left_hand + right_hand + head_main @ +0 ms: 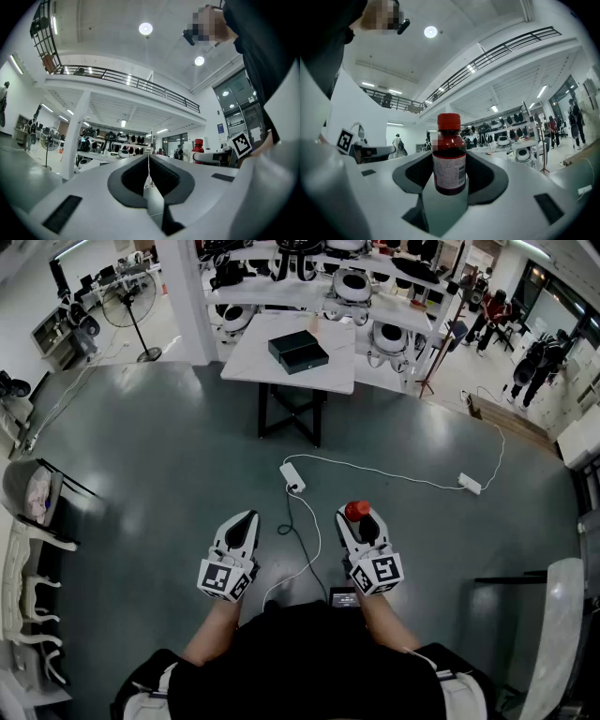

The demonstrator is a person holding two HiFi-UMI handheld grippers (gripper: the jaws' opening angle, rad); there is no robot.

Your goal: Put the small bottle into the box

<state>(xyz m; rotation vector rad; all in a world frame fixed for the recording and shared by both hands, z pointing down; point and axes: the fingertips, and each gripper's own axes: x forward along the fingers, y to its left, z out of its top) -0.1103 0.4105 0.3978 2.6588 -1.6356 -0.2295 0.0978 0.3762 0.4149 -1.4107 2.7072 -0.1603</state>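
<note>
— What is cut off or hard to read here?

— Starting at the left of the head view, a chair [28, 498] is clipped by the frame's edge. The person's hands are hidden under the two grippers. Only the forearms show, coming up from the bottom of the frame. On the right, the small bottle [449, 157] shows just its red cap from above, because the jaws around it cover its body.

— And the containers?

— The box [298, 352] is dark and flat. It lies about mid-way along the white table [248, 362], in the upper middle of the head view. I cannot tell whether it is lidded or open, or whether anything lies in it. The bottle is not in it; it is well apart from the box, low in the frame. In the right gripper view the bottle is capped, with a dark red-brown body and a pale label. Whether that colour is the glass or the contents I cannot tell.

— How are the hands held?

— The left gripper [247, 517] sits lower left of centre and points up the frame toward the table. Its jaws are pressed together with nothing between them. The right gripper [361, 519] is beside it at the same height and points the same way, roughly level. Its jaws are pinching the small bottle by its body, one pad on each side. The bottle stands upright with its cap above them. Both grippers hang over the grey floor [169, 456]. A white power strip [293, 477] and its cable lie on the floor between them and the table.
</note>
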